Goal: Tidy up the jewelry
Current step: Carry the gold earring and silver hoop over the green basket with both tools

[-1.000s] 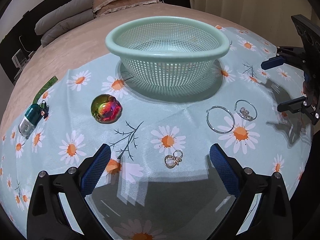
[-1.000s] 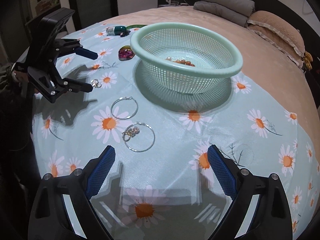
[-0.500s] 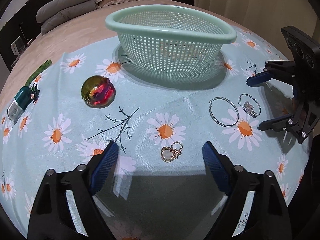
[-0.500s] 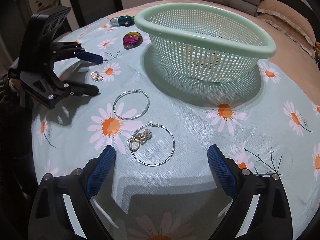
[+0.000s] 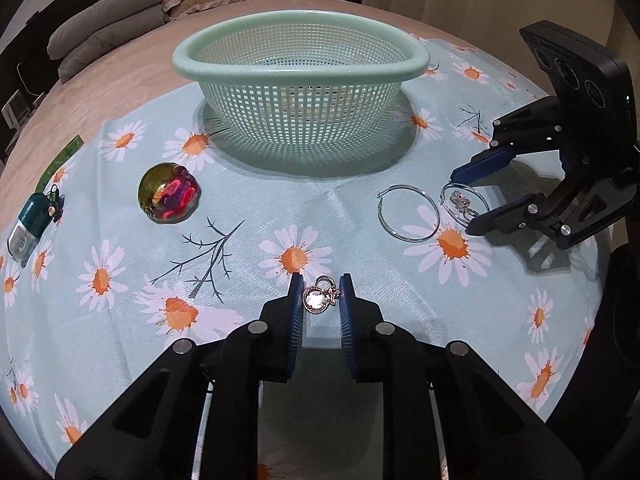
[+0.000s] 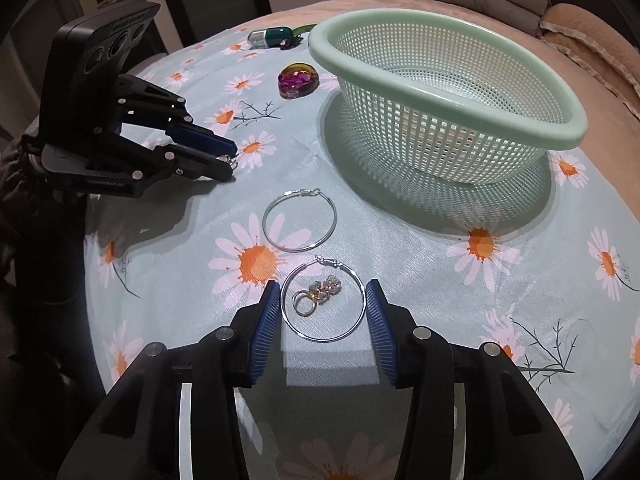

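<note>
Nowhere readable writing. Left gripper closing around pearl pendant lying on daisy cloth. Right gripper standing open, straddling hoop earring encircling crystal charm. Second hoop lying beside; green basket sitting behind.

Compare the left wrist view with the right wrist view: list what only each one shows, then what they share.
Only the left wrist view shows the small pearl pendant face-on between the left gripper fingers, plus the curtain behind.

Only the right wrist view shows the right gripper straddling the near hoop earring with the crystal charm inside it, plus the dark doorway.

Both show the green basket, far hoop earring, iridescent dome, teal capsule, daisy cloth and pillows.
</note>
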Motion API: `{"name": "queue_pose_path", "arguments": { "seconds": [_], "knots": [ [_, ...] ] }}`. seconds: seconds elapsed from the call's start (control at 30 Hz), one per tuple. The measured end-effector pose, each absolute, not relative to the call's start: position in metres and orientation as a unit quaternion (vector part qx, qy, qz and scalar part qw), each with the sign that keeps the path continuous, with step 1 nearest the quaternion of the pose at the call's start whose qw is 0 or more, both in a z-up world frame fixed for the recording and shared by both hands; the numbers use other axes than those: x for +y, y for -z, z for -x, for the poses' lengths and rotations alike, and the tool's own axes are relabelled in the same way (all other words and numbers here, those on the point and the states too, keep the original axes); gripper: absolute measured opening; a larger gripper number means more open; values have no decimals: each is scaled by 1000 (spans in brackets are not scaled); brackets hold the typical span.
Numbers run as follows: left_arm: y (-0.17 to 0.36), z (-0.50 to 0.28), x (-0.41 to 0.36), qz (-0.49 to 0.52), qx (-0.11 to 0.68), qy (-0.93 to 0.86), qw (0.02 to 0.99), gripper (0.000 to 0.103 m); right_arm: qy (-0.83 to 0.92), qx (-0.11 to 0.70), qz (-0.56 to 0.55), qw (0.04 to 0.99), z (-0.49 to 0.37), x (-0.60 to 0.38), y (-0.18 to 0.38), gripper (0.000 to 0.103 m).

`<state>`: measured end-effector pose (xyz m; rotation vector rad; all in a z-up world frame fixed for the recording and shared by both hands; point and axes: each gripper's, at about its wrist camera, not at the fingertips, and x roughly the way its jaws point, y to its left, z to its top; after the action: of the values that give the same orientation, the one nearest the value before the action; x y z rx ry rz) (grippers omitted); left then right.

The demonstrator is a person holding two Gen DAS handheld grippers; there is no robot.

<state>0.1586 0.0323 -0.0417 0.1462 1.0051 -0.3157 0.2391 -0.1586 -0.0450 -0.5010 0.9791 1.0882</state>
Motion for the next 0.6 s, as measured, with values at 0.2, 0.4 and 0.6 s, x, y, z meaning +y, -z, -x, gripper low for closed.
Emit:
{"name": "queue_pose_path", "arguments": {
  "seconds": [0.2, 0.4, 0.6],
  "knots": [
    [30, -152, 36, -80, 470, 160, 864, 18, -493, 432, 232, 719, -237, -168, 31, 41],
    [11, -147, 36, -83, 453, 167, 872, 18, -484, 424, 224, 732, -239, -180, 11, 41],
    [-1, -144, 35, -91, 446, 166, 875, 18, -475, 411, 216, 748, -241, -181, -7, 41]
  ]
}}
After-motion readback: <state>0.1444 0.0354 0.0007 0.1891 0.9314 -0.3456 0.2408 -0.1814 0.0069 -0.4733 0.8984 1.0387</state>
